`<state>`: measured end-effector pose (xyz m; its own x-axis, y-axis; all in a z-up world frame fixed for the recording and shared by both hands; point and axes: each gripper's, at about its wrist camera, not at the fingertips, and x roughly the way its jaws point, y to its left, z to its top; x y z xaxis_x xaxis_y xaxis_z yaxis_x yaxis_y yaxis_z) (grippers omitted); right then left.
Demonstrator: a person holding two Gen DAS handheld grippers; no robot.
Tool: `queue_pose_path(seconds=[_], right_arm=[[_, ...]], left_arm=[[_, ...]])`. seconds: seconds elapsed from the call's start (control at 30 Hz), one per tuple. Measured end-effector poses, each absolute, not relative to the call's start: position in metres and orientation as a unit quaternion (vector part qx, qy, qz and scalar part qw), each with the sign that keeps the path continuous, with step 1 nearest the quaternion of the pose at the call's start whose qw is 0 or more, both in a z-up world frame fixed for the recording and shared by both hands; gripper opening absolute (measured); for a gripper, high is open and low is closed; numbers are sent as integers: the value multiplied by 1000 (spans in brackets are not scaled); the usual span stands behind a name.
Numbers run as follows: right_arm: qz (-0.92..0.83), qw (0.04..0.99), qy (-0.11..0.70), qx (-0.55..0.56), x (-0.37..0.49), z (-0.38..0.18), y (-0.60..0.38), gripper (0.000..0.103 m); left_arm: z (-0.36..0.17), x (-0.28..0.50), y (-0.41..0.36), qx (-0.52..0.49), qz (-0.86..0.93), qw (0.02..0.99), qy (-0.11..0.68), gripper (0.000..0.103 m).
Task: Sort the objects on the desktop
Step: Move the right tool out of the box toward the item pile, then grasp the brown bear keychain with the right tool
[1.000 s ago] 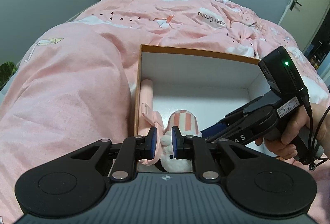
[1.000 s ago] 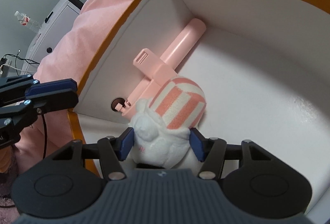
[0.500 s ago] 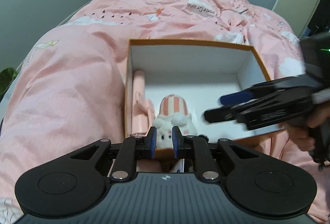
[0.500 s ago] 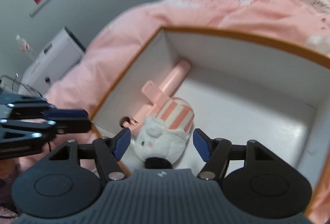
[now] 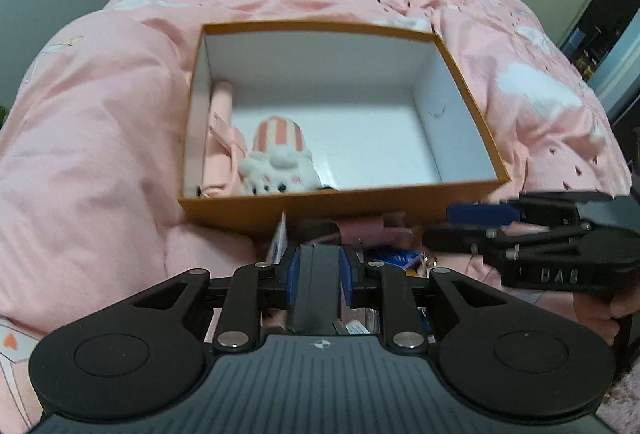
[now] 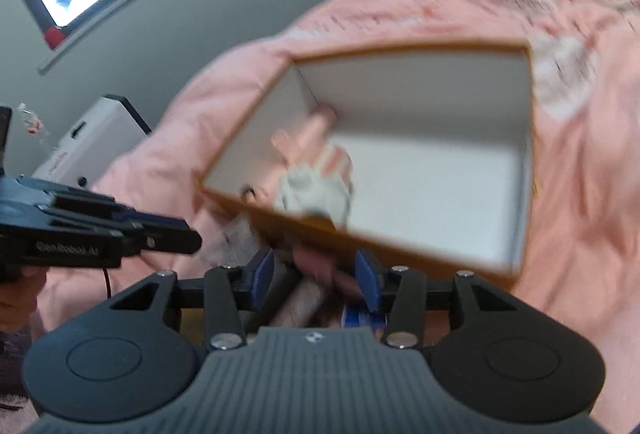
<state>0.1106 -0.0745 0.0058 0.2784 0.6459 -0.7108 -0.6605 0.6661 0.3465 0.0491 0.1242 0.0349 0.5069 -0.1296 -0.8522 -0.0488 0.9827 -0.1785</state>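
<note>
I've got both tongs low over the clutter on my side of the orange box [image 5: 340, 200], which sits on the pink duvet [image 5: 92, 138]. My left tongs [image 5: 319, 276] are opening, a dark flat object [image 5: 316, 286] between the blue pads; whether they press it I cannot tell. My right tongs [image 6: 316, 276] are closing with pads apart, blurred pinkish items beneath them, nothing gripped. Ahead of both tongs, inside the box, the white plush with striped cap [image 5: 280, 158] lies near the front left corner, a pink plastic tool [image 5: 220, 138] just beside it along the left wall
</note>
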Motion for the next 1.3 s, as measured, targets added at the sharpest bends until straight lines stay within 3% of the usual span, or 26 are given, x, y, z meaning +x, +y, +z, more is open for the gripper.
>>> queue_pose_path(seconds=[0.33, 0.7, 0.8, 0.93, 1.3], right_arm=[[366, 752, 548, 32, 97, -48, -98, 51], [343, 743, 574, 32, 95, -72, -90, 55], [344, 736, 582, 36, 97, -77, -88, 55], [348, 732, 586, 23, 99, -80, -80, 61], [354, 750, 558, 32, 91, -58, -106, 39]], left_arm=[[21, 44, 120, -33, 8, 866, 500, 33], [1, 46, 126, -5, 56, 854, 518, 39], [-2, 45, 131, -14, 62, 848, 526, 47], [0, 43, 140, -35, 68, 844, 530, 48], [15, 37, 158, -70, 80, 847, 522, 49]])
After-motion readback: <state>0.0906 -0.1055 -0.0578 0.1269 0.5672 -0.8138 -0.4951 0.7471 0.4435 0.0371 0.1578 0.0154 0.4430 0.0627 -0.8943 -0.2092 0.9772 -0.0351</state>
